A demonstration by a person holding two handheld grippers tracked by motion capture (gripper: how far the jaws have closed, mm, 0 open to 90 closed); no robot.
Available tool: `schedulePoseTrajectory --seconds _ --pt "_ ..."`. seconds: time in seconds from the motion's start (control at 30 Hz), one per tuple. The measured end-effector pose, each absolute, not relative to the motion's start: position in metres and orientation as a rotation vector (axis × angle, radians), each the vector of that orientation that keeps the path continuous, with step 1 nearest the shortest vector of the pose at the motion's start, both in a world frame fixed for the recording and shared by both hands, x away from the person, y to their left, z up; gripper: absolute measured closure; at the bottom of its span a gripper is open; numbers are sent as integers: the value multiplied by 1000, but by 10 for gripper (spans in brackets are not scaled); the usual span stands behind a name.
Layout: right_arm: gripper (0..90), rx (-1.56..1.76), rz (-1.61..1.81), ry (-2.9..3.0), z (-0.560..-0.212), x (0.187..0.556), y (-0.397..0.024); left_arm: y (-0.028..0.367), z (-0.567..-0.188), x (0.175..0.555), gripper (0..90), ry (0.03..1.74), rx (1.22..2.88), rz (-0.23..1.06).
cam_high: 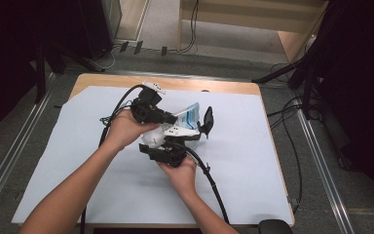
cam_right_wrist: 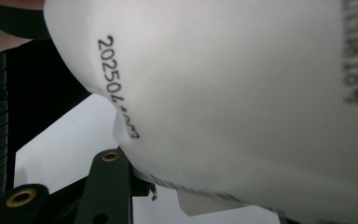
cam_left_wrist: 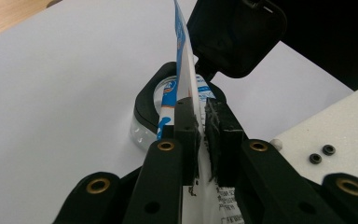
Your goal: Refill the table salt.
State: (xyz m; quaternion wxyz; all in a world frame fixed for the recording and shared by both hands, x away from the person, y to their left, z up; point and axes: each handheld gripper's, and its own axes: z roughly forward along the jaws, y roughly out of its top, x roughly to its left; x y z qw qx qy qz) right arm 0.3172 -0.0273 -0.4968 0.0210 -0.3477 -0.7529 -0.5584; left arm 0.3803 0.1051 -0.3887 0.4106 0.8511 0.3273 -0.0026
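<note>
While both grippers pinch the white pouch (cam_high: 185,119) over the pale sheet (cam_high: 253,161), wood table (cam_high: 102,80) peeks behind it, cables (cam_high: 292,141) trailing right across grey floor.

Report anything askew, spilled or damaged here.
Nothing is spilled or visibly damaged. The white-and-blue pouch is held off the white sheet, pinched edge-on by the left gripper, with the right gripper against its white back. A black-rimmed round tub sits with its black lid open.
</note>
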Motion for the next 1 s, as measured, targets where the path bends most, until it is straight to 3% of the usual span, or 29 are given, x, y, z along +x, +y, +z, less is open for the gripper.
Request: schedulePoseTrajectory --seconds 1.0 --pt "543 -1052 -1727 -2369 -495 317 -26 105 -388 381 840 823 2143 -13"
